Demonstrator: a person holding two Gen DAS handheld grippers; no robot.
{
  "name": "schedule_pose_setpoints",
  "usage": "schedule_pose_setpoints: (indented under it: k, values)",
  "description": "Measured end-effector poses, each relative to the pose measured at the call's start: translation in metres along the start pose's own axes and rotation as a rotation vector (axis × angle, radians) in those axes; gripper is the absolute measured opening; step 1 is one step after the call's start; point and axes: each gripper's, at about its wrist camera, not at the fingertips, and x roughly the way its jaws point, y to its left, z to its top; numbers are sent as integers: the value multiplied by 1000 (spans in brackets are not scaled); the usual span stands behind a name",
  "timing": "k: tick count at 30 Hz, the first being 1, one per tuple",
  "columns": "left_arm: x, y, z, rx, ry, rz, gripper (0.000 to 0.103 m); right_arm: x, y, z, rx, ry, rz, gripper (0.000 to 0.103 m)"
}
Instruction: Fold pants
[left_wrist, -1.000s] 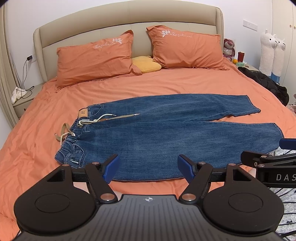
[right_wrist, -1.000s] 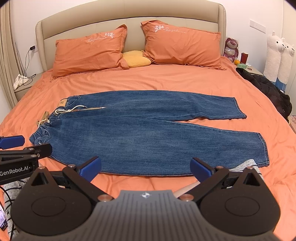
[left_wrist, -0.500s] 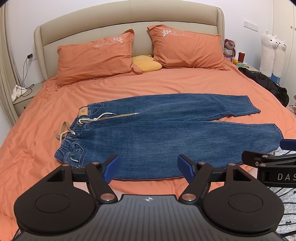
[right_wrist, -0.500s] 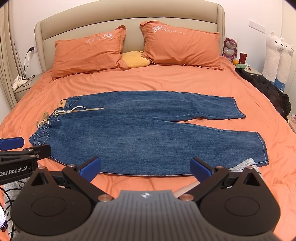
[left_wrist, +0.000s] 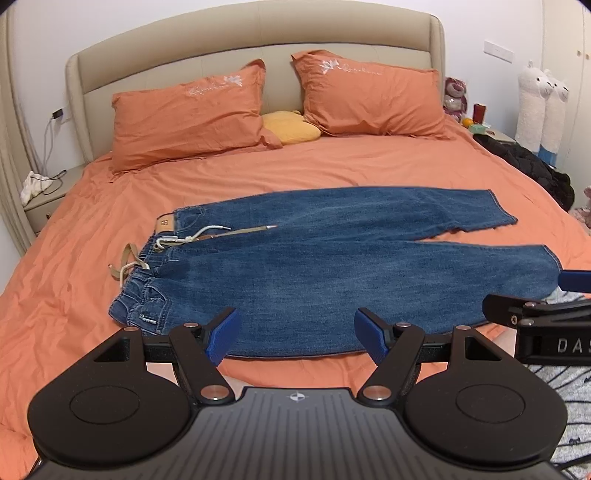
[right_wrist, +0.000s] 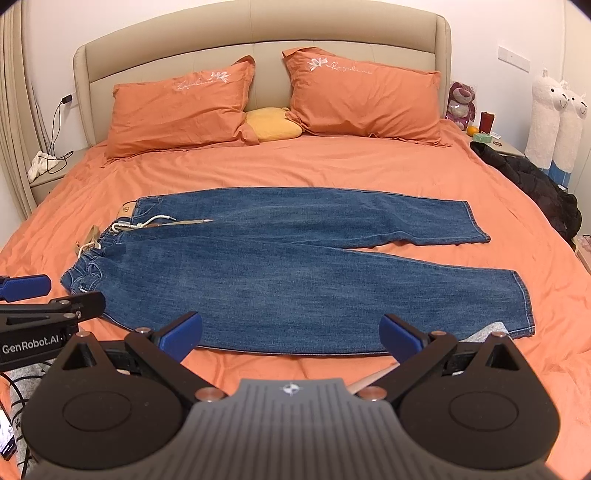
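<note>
Jeans (left_wrist: 332, 266) flat on orange bed (left_wrist: 92, 240), left gripper (left_wrist: 297, 334) and right gripper (right_wrist: 290, 334) both wide open, holding nothing, near hem edge.

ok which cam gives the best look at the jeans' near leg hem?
Right wrist. The near leg hem shows whole there, stitching clear, with nothing across it. In the left wrist view the same hem sits at the frame's edge, its lower part hidden behind the right gripper.

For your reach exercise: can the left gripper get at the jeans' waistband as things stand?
Probably yes. The left gripper is open and holds nothing, the waistband lies exposed on the orange bedsheet ahead to its left, and nothing lies between them.
</note>
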Motion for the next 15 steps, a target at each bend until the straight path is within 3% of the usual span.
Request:
schedule_pose_setpoints:
  k: [2, 6, 10, 15]
  values:
    - [3, 2, 3, 10, 26, -9, 83, 5, -2, 4, 6, 33, 8, 98]
    - [4, 11, 12, 51, 2, -25, 82, 11, -8, 14, -6, 49, 36, 98]
    - [19, 24, 26, 120, -9, -18, 82, 16, -29, 30, 11, 2, 68, 98]
    - [46, 57, 47, 182, 13, -35, 81, 24, -77, 53, -3, -141, 82, 98]
